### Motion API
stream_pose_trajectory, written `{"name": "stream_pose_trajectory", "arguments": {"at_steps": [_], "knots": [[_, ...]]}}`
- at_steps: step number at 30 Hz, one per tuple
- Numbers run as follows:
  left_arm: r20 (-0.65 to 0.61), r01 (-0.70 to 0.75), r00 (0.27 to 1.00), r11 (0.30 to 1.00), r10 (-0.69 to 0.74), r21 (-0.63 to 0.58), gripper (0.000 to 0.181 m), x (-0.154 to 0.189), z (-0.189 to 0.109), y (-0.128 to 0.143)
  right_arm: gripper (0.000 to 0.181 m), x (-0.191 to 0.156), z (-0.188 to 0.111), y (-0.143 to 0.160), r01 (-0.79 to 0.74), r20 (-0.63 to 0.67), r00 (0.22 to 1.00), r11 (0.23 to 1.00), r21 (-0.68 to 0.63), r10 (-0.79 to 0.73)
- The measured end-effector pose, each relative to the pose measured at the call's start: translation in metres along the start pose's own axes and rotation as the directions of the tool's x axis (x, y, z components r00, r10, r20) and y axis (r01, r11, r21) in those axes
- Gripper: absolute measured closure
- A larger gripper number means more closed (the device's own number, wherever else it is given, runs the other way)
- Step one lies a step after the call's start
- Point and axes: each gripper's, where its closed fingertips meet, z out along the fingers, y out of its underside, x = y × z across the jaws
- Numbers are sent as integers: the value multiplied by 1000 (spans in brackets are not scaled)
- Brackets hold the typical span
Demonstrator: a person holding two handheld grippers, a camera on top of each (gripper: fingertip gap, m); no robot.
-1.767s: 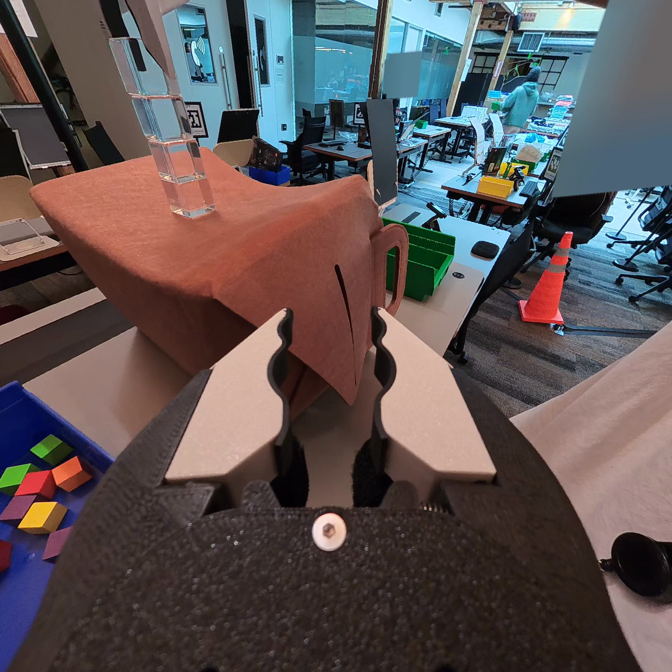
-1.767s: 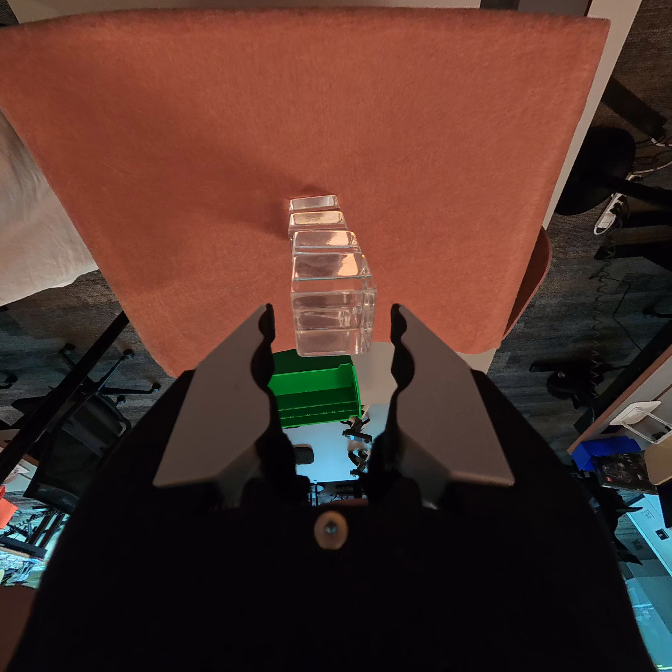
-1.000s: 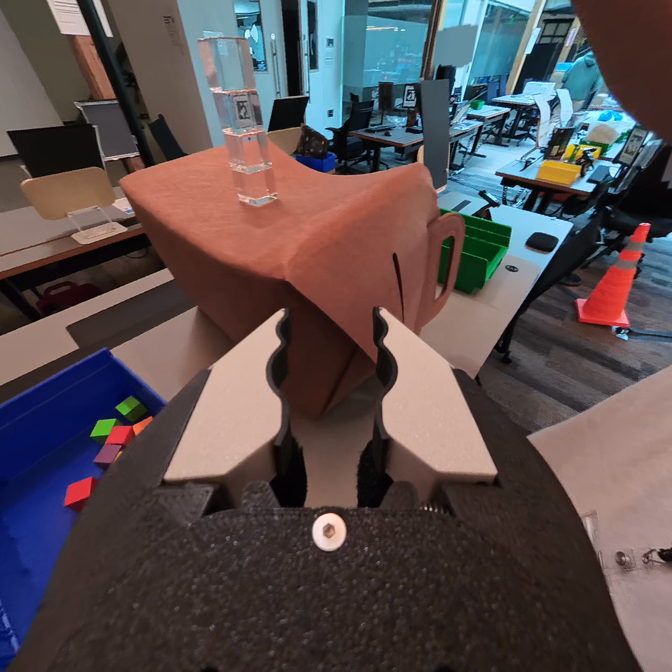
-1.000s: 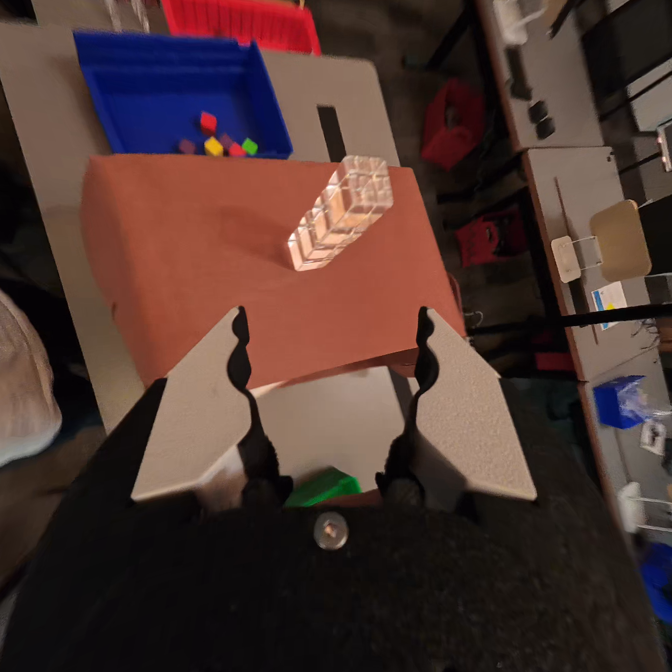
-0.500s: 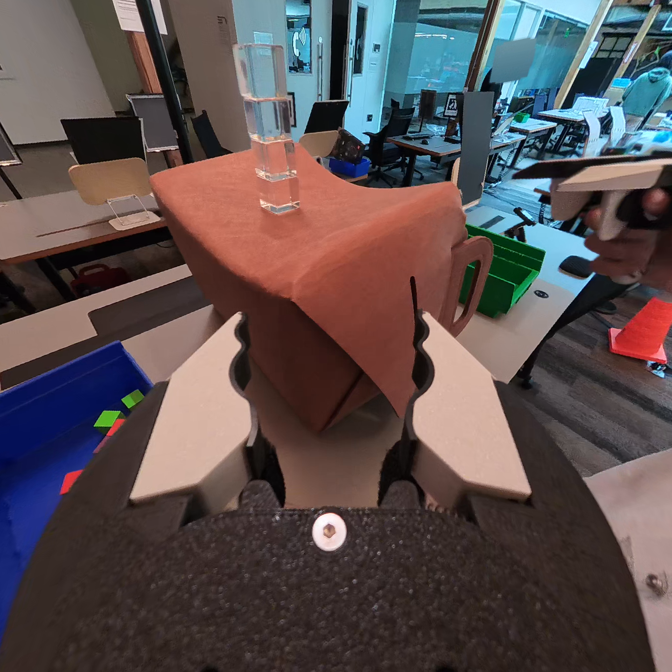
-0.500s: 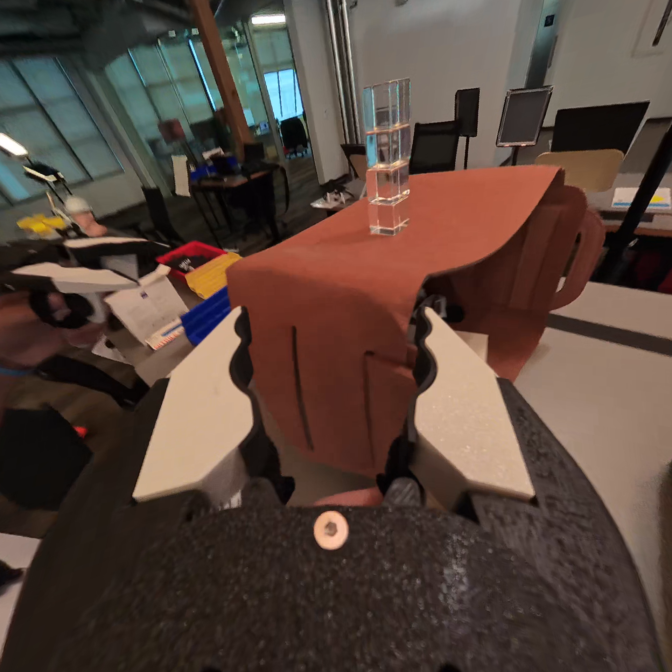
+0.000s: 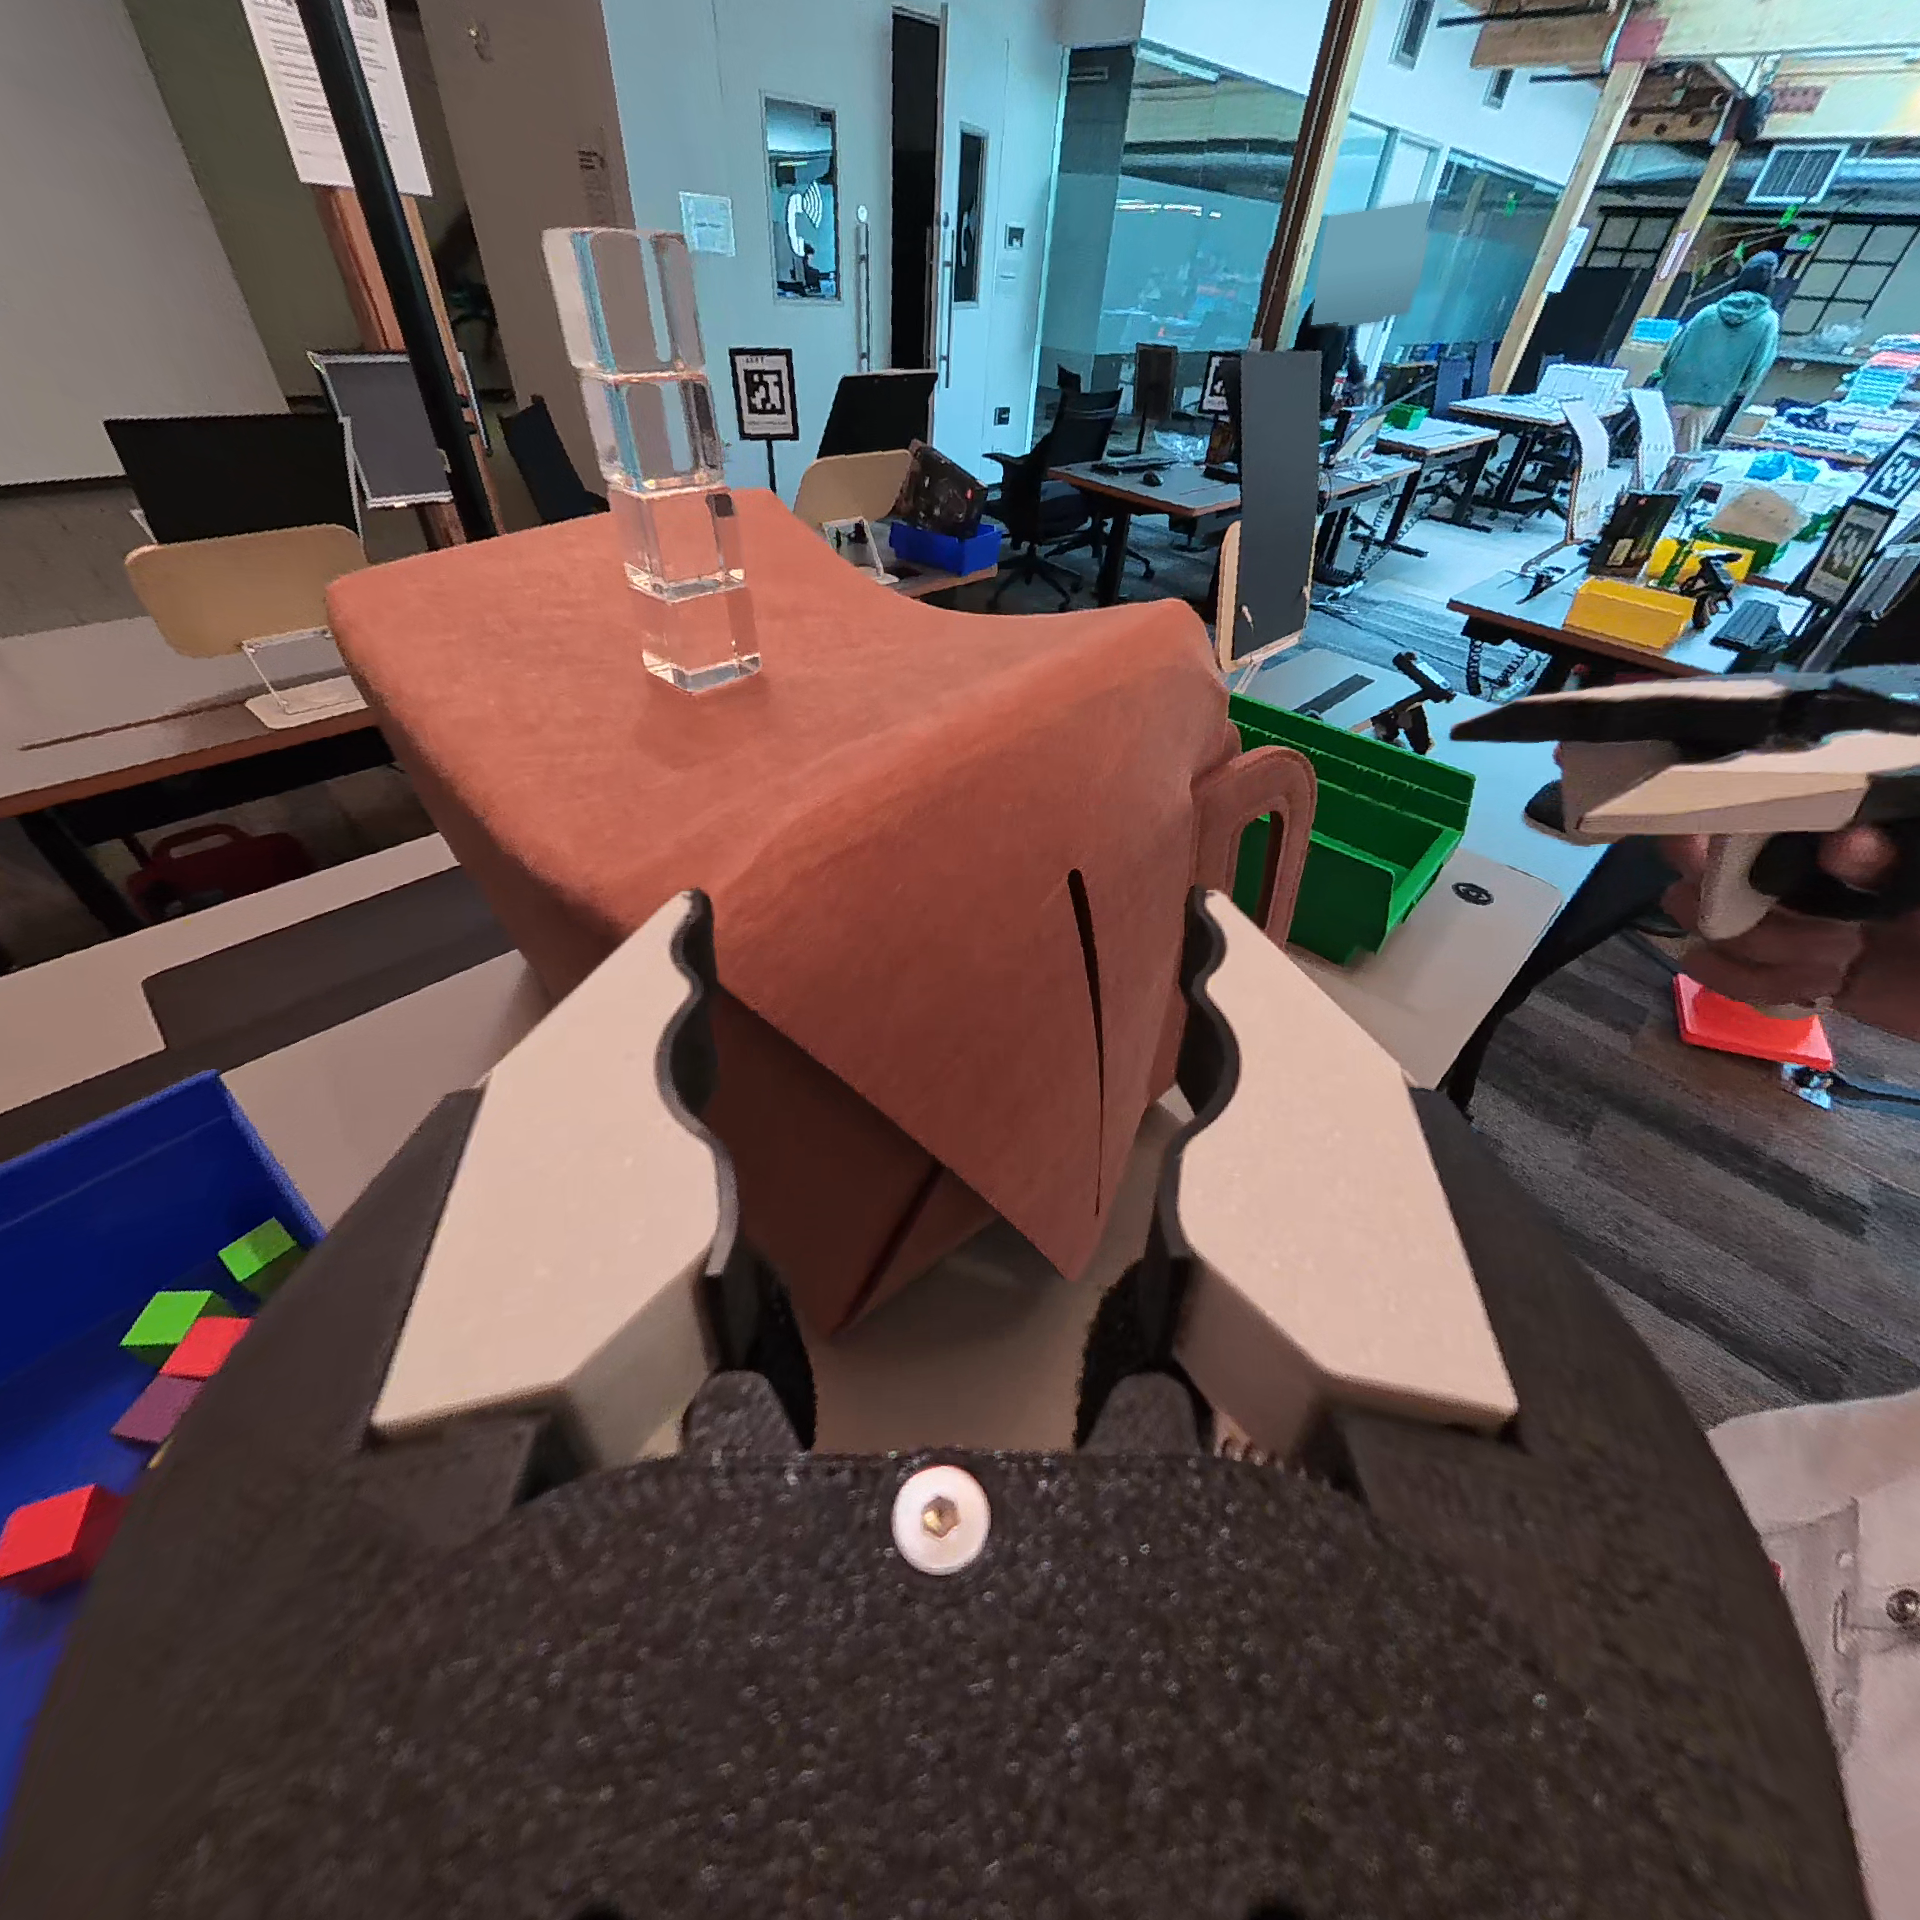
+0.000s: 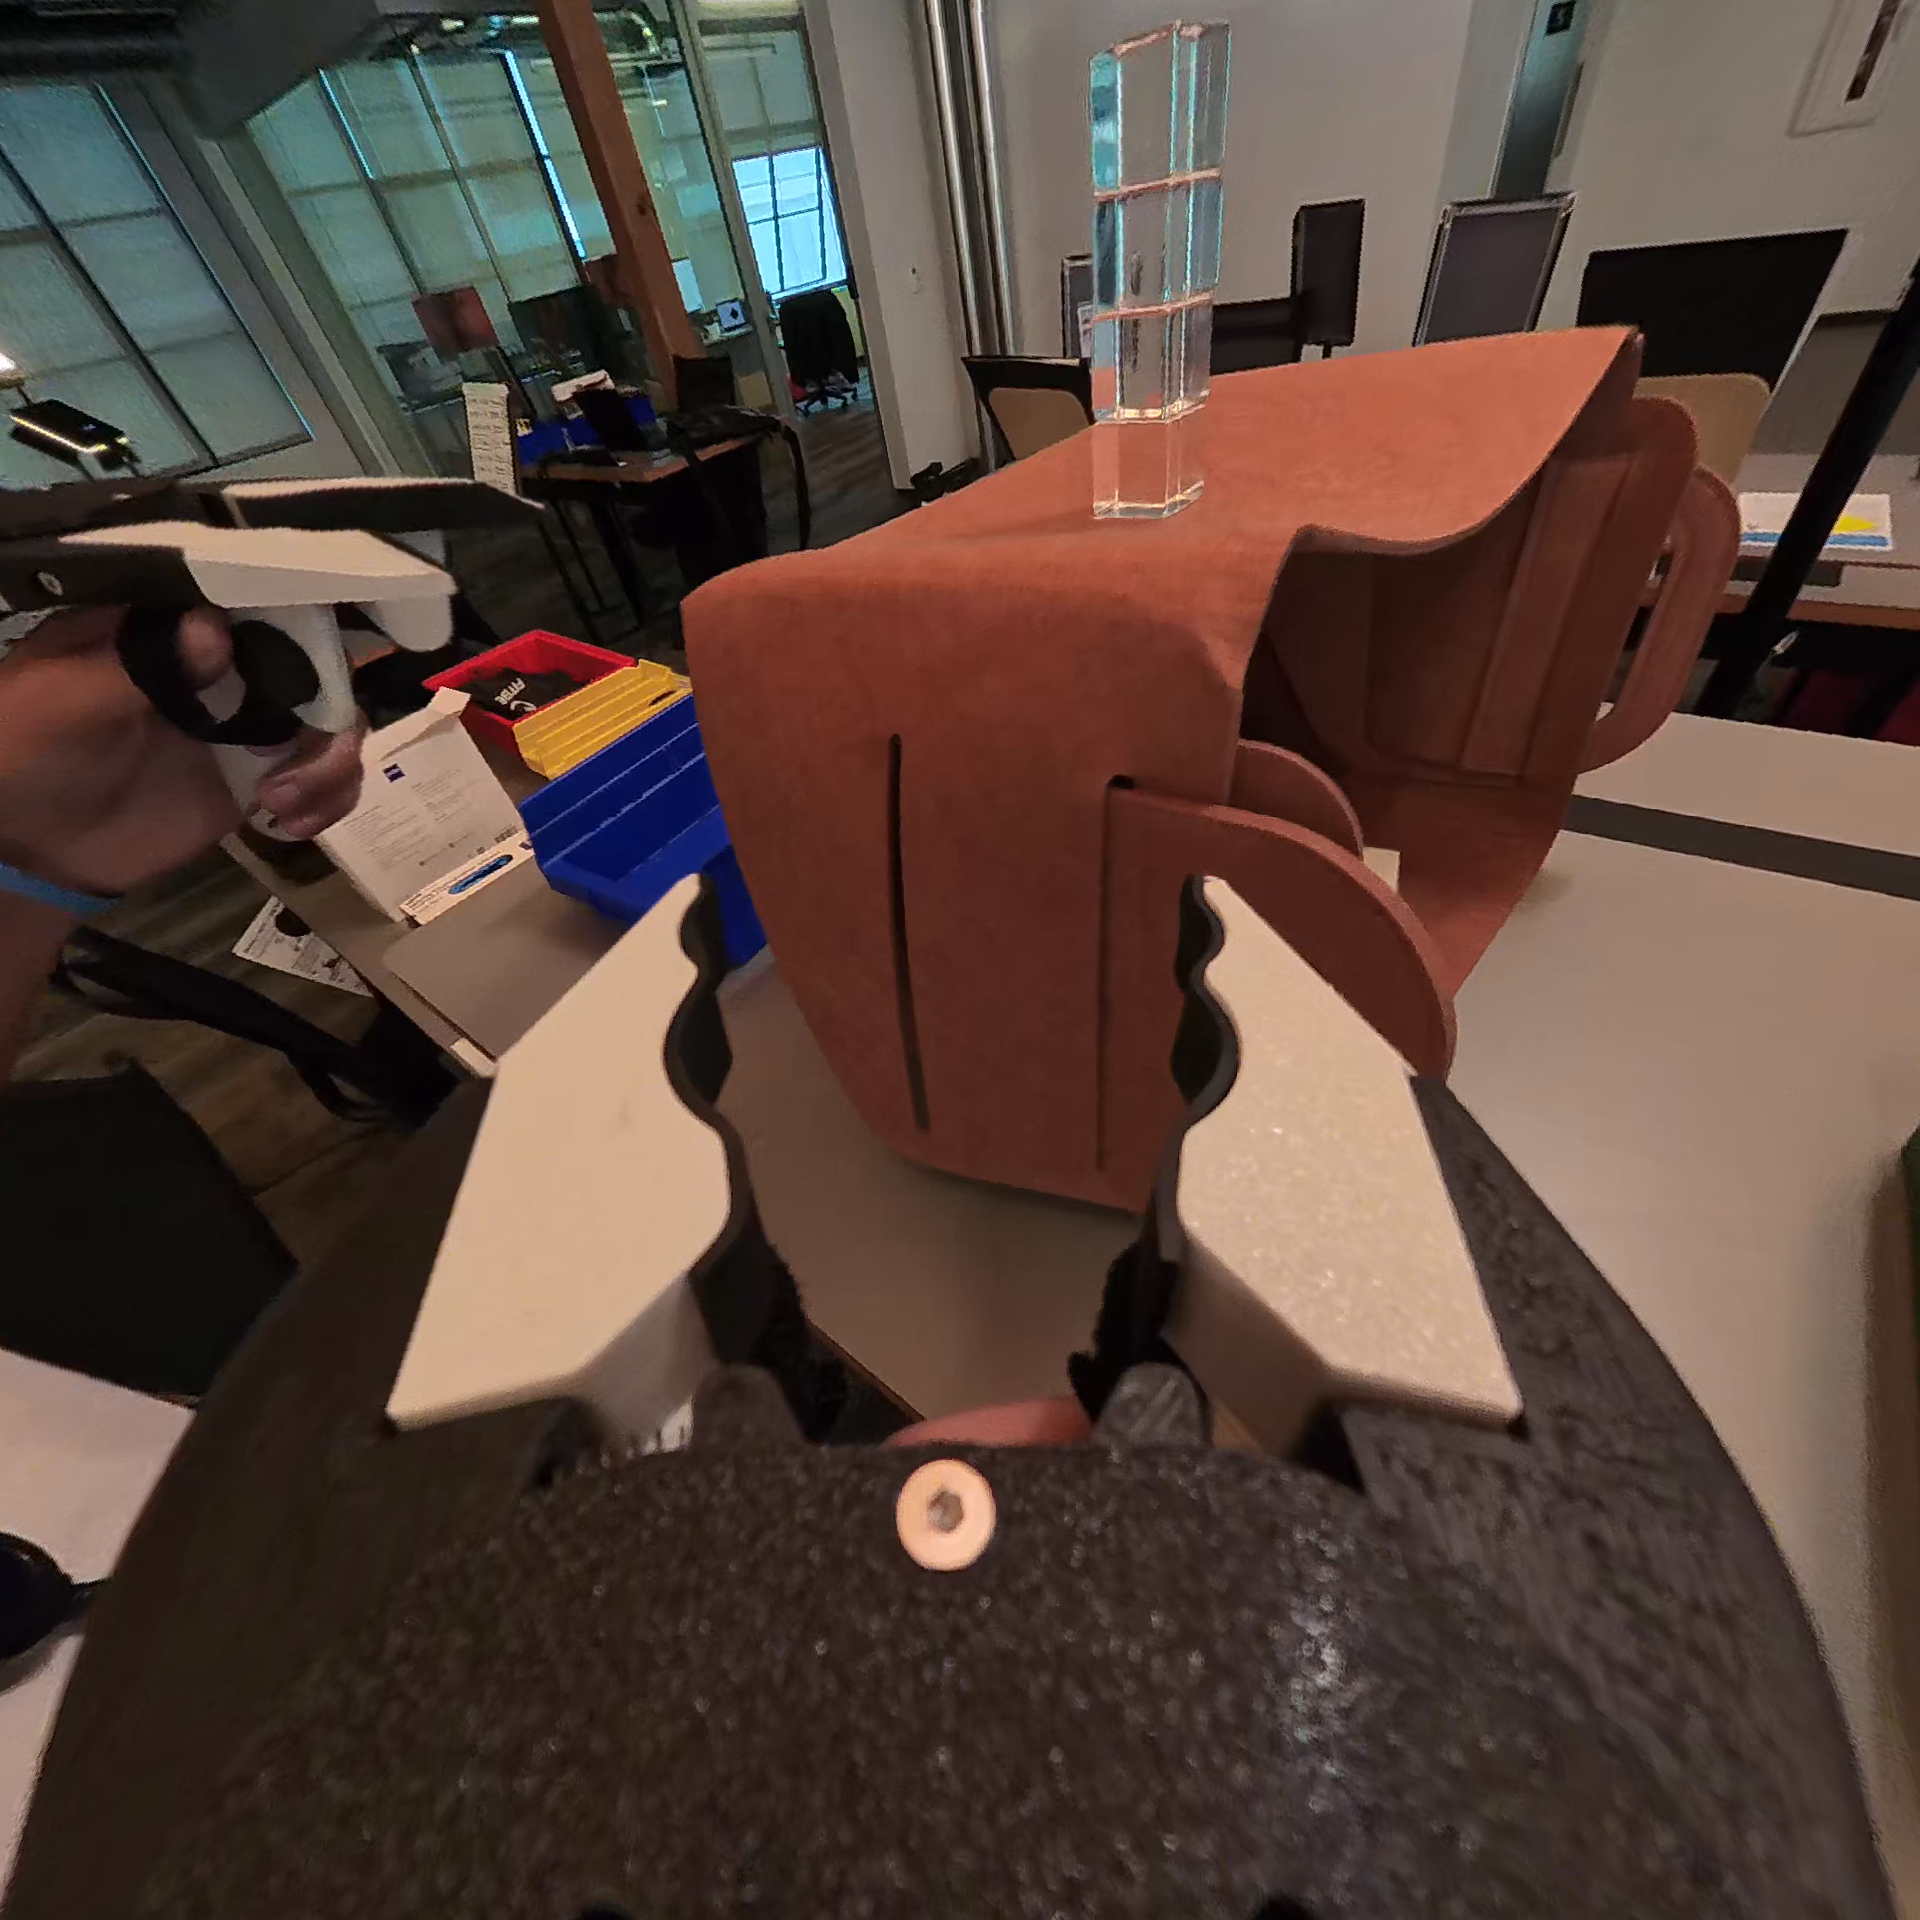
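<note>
Open-plan office: white walls, glass-partitioned rooms, timber posts, dark wood-plank floor, desks with black swivel chairs; a pale grey surface in the foreground.

Left tongs gape empty near a brown felt bag bearing stacked clear blocks.

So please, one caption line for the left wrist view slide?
Open left tool faces a brown felt box topped by a clear block tower; right tool hovers alongside.
</note>
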Motion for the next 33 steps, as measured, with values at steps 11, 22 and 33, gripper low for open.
{"name": "stream_pose_trajectory", "arguments": {"at_steps": [11, 22, 33], "knots": [[7, -19, 1000, 998, 20, -65, 91, 14, 7, 12, 96, 8, -11, 23, -33, -25, 999, 999, -43, 32], [58, -14, 998, 996, 18, -84, 92, 15, 0, 25, 101, 7, 1, 3, -16, -5, 1000, 1000, 11, 16], [-28, 30, 999, 999, -31, -45, 95, 14, 9, 17, 105, 4, 11, -4, 14, 20, 1000, 999, 33, -14]]}}
